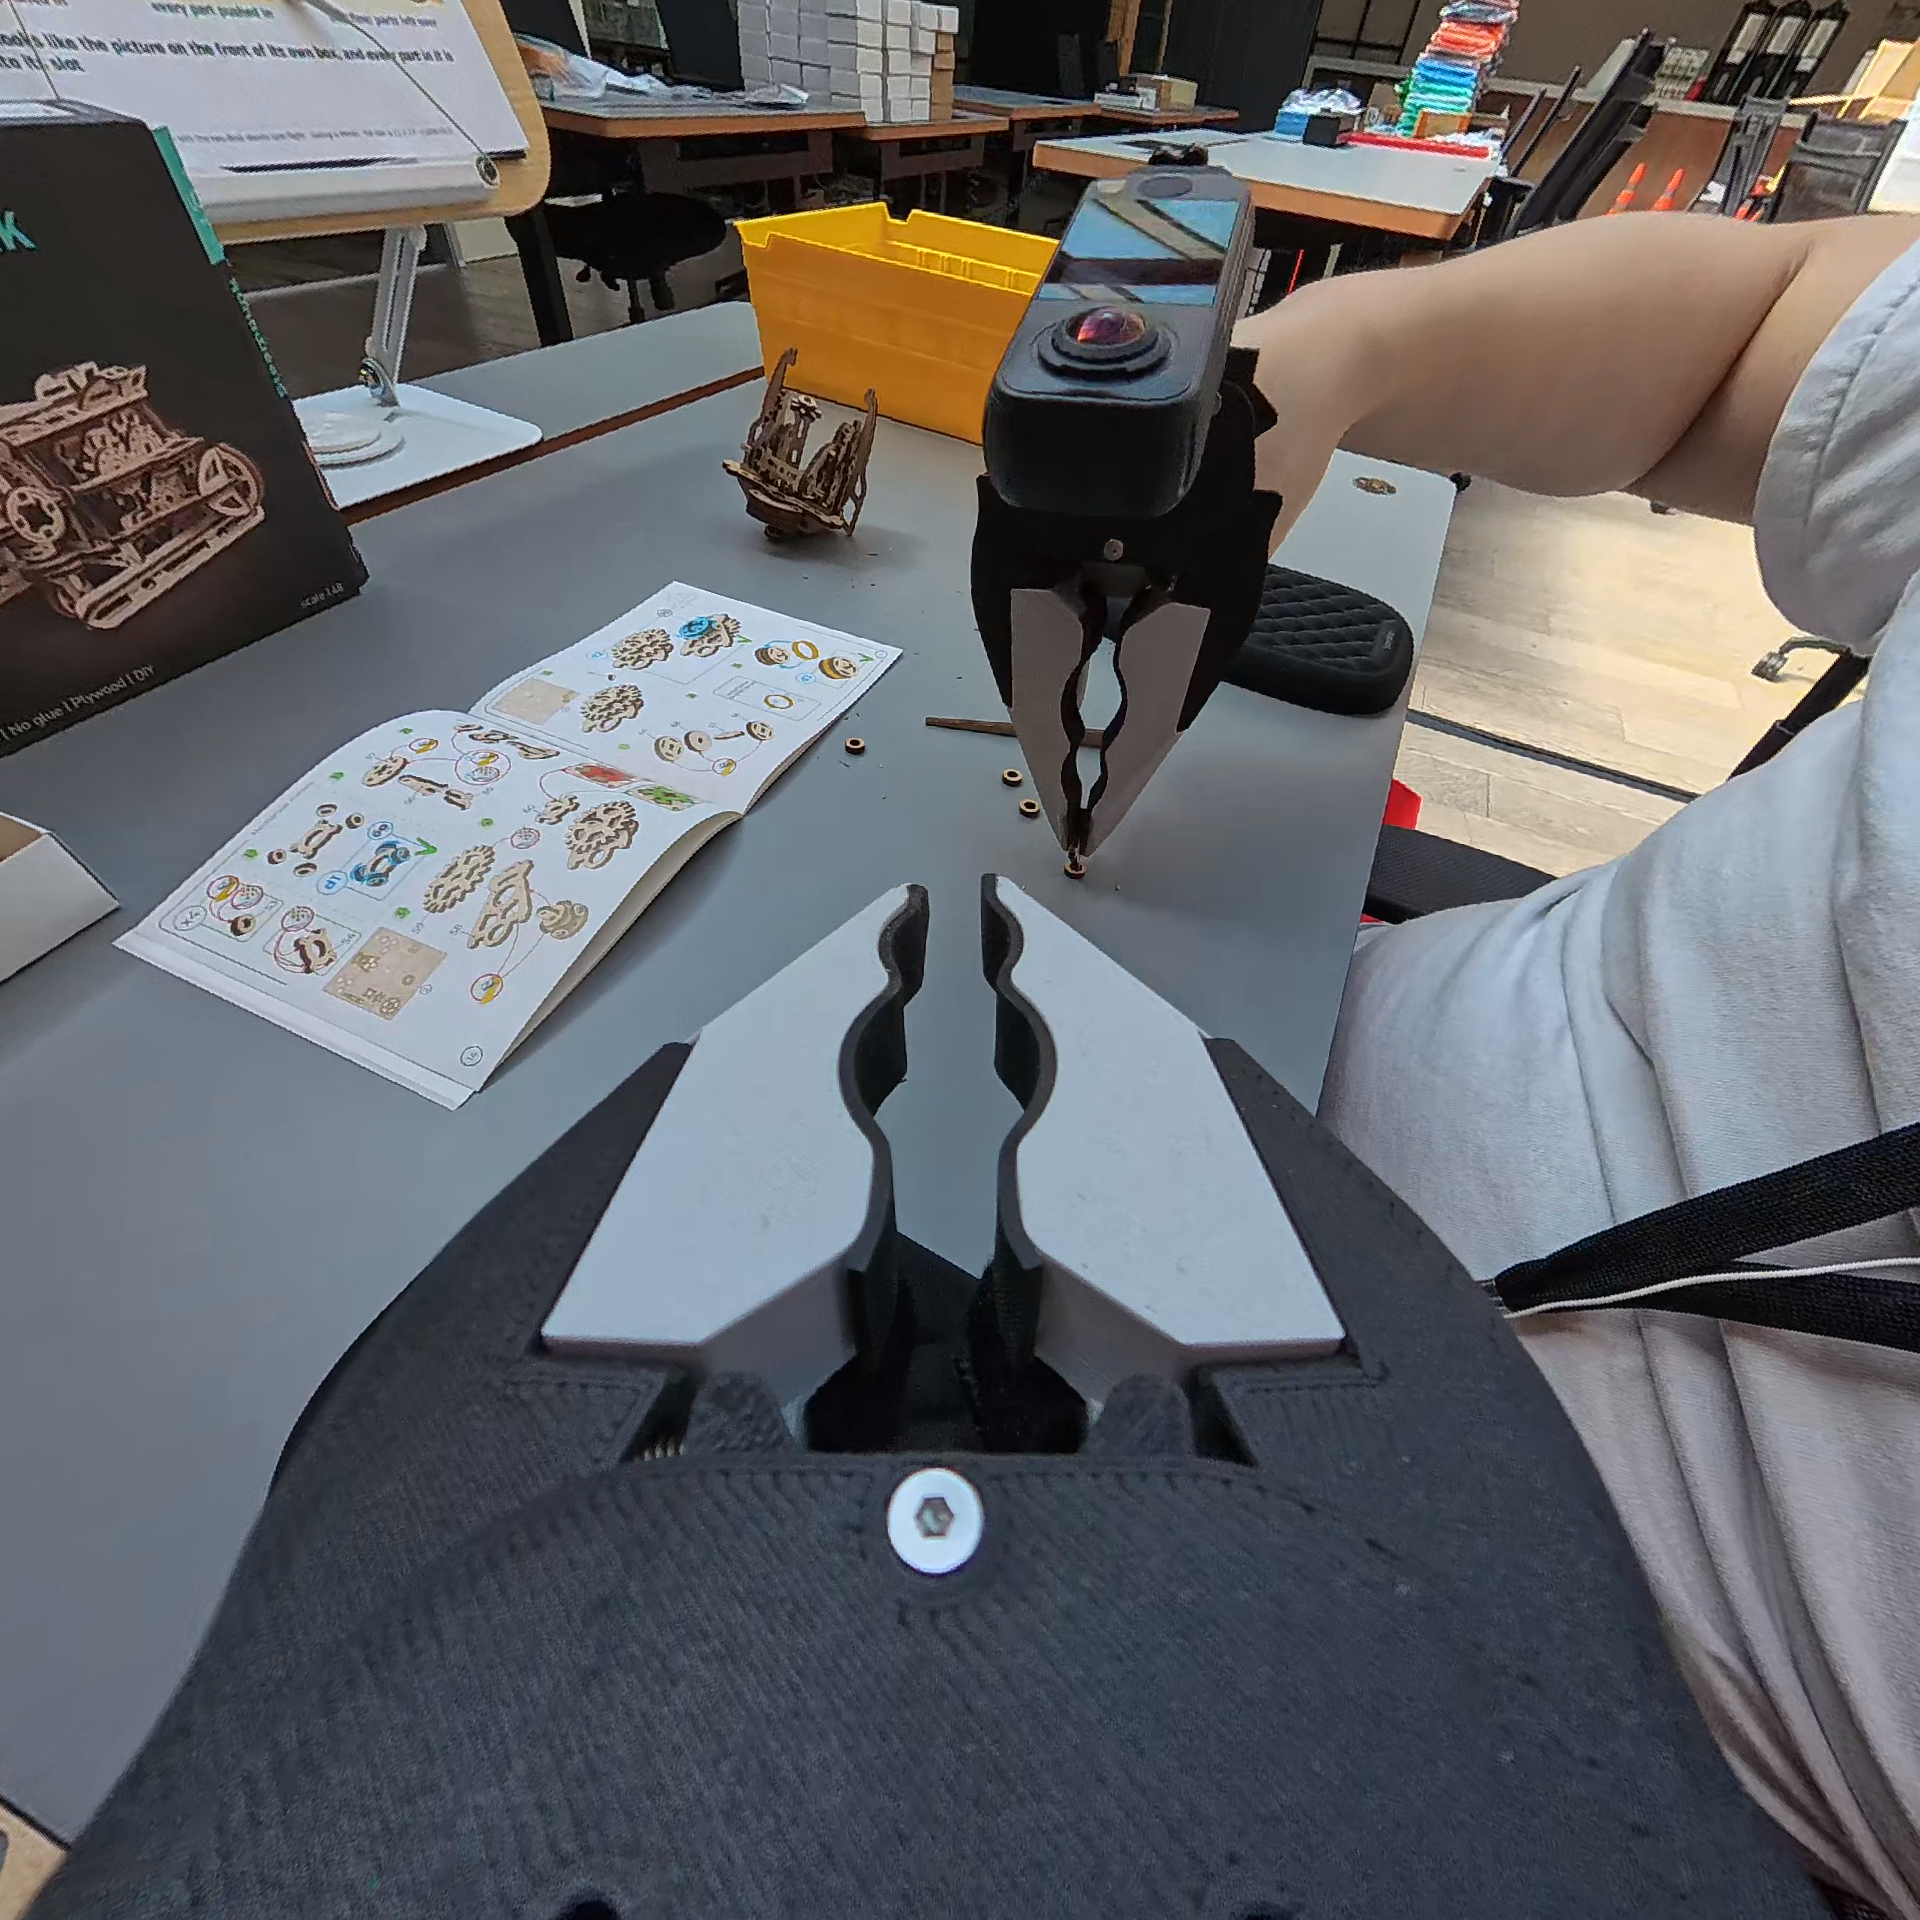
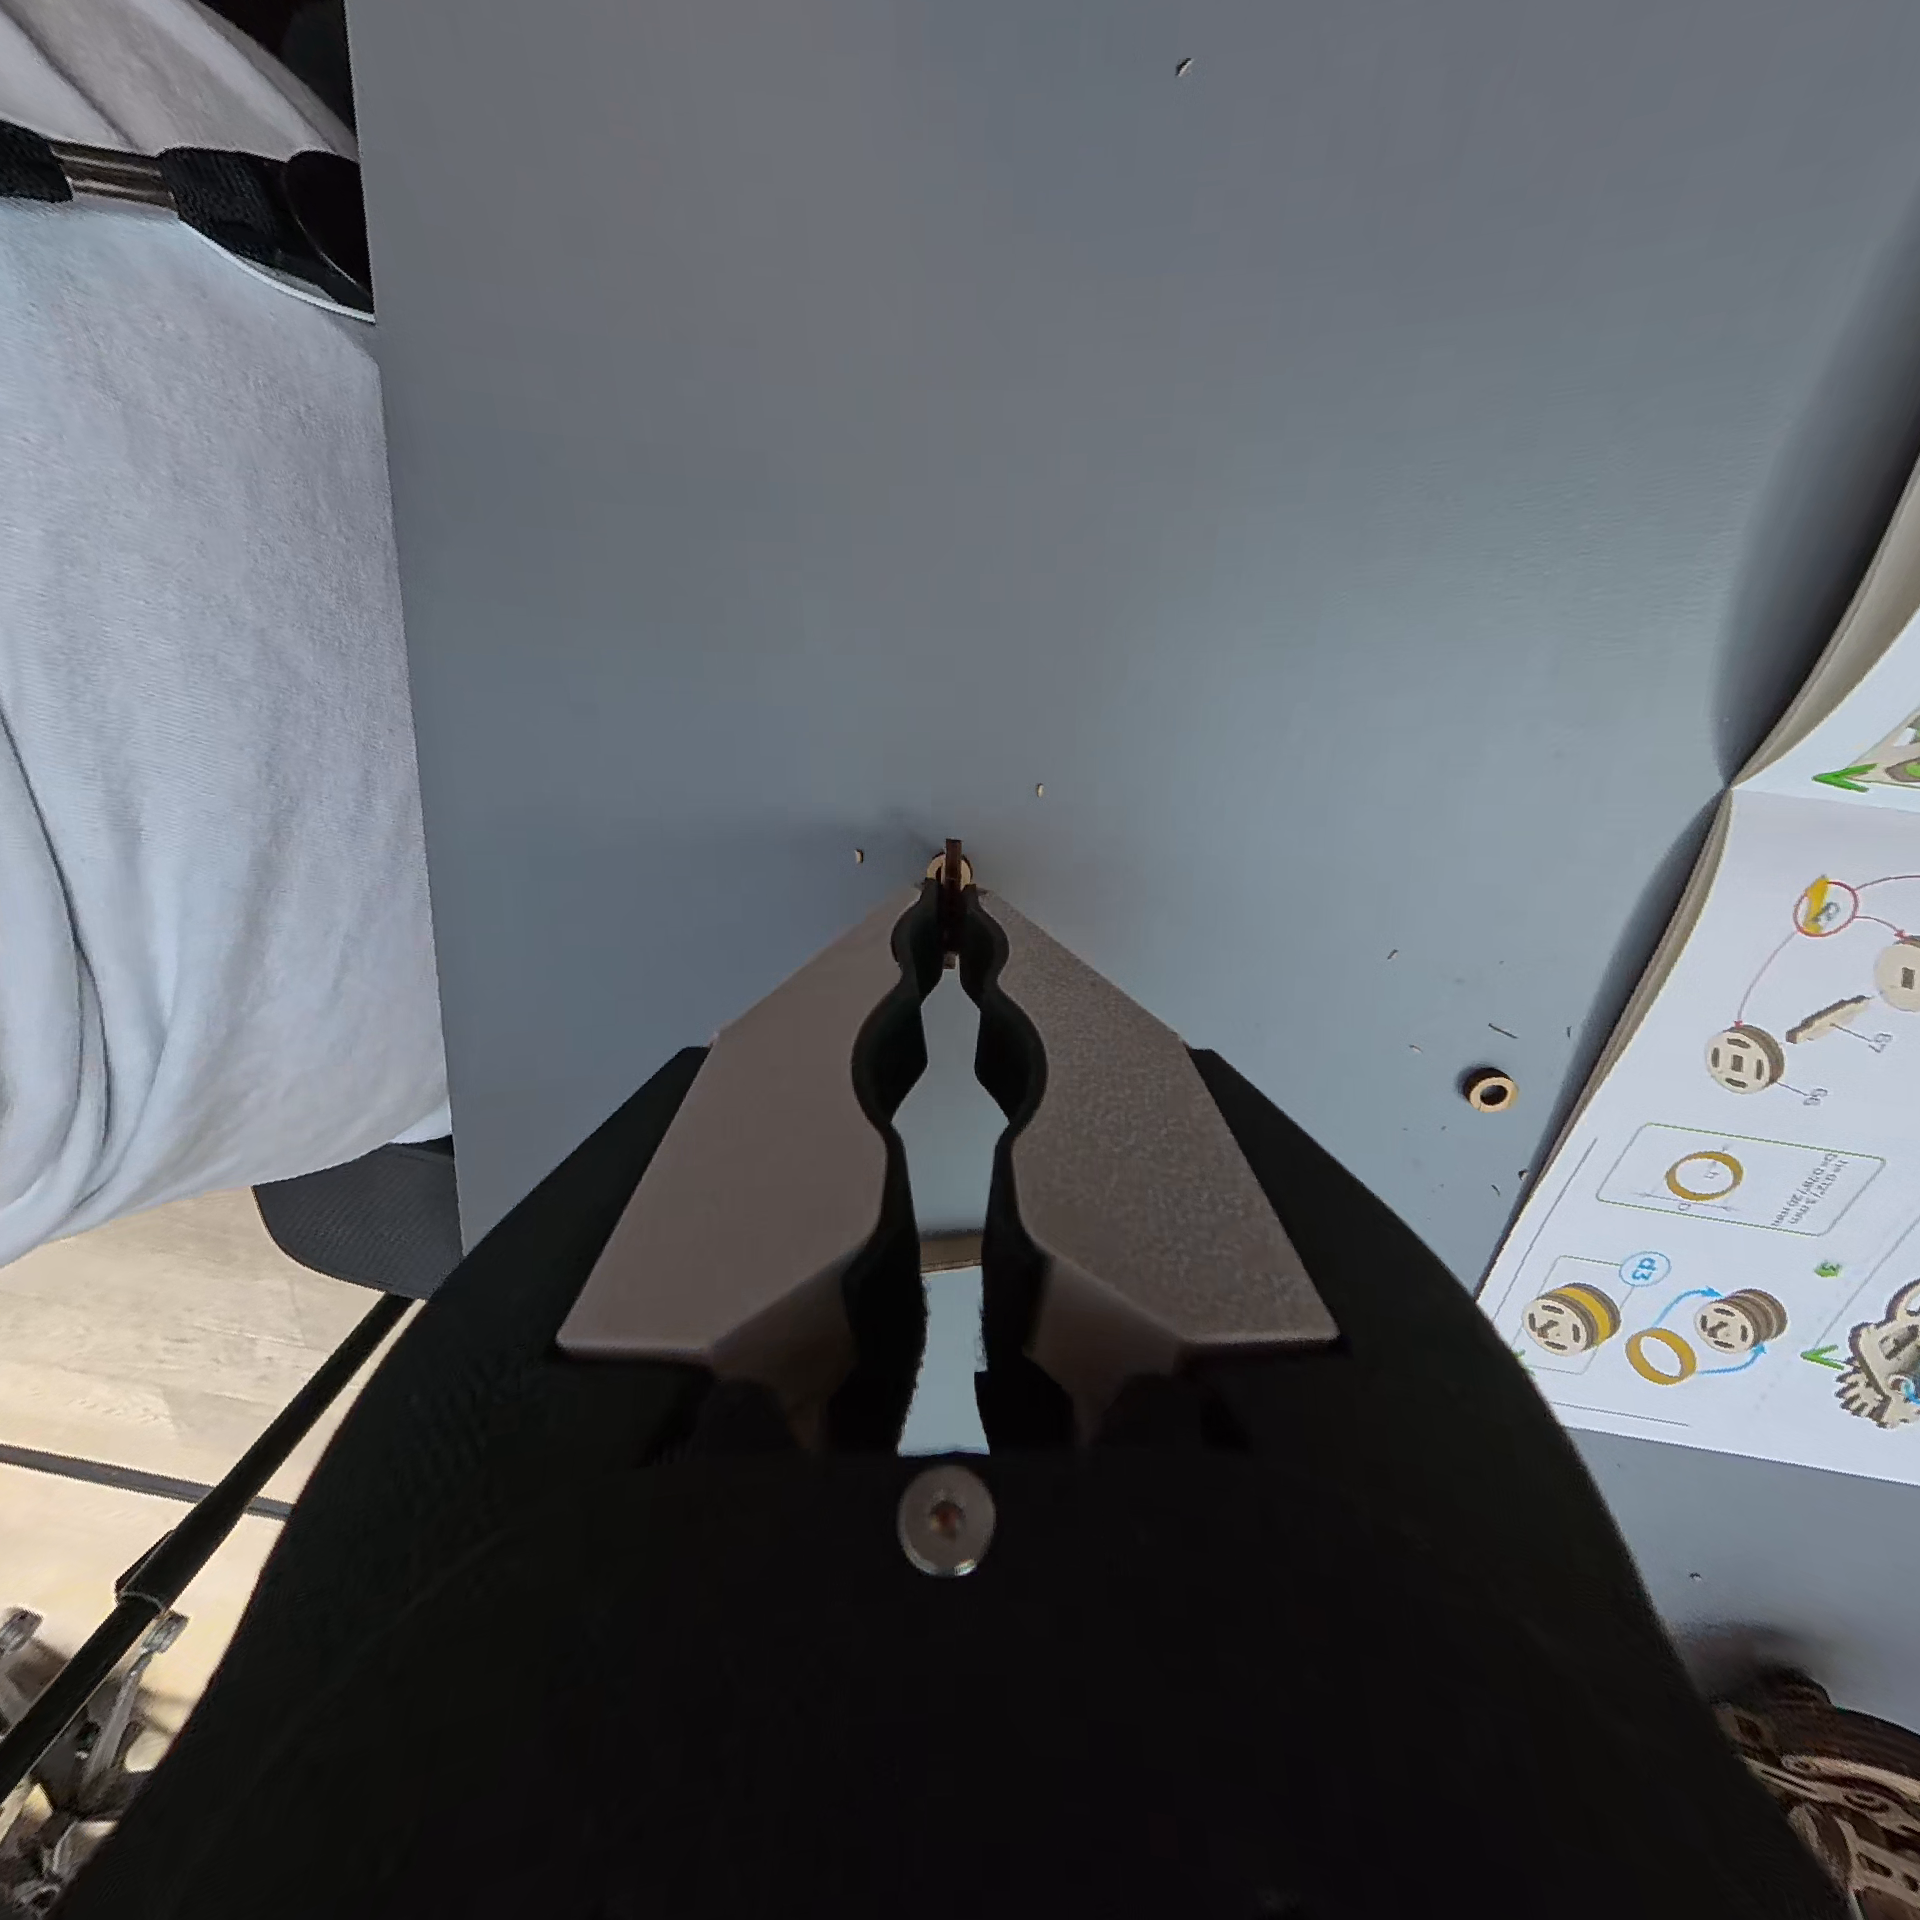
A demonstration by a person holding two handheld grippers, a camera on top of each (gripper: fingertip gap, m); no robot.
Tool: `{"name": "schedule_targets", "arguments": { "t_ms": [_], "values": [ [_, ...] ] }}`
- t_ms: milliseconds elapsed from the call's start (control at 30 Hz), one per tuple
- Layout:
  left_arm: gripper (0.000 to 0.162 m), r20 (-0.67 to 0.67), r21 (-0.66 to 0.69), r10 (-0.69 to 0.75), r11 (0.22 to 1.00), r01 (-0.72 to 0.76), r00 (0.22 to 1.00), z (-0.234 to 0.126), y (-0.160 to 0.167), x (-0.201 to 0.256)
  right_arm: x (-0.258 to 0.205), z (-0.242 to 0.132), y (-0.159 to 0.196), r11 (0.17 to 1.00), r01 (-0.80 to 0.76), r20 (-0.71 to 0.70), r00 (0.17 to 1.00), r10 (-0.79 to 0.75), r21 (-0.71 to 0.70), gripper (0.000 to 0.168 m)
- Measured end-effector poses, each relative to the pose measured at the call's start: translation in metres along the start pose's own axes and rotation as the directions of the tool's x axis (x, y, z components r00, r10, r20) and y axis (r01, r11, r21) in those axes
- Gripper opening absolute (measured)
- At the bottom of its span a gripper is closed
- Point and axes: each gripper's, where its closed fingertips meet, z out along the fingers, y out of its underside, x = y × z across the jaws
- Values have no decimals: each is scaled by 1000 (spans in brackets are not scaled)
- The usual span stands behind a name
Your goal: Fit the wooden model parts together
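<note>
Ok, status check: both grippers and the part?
Right gripper shut on small wooden ring, tips at table. Left gripper open, empty, hovering. Loose rings close by.

Your left gripper (image 1: 954,899) level, fingers slightly parted and empty, your right gripper (image 2: 951,902) pointing steeply down, fingertips pinched together, right forearm (image 1: 1558,353) bare.

Workshop-like hall: rows of tables (image 1: 1278,171), stacked white boxes (image 1: 842,52), yellow bin (image 1: 883,301), traffic cones (image 1: 1652,192).
</note>
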Motion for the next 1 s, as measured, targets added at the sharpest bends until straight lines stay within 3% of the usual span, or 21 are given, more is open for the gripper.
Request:
{"name": "schedule_targets", "arguments": {
  "t_ms": [633,1000],
  "values": [
    [9,3,9,-1,1000,1,1000,-4,-3,1,-1,3,0,966,63,-58,995,-80,-251,0],
    [9,8,10,3,1000,-3,1000,-6,-3,1,0,2,0,991,11,-40,999,-16,-132,0]
  ]
}}
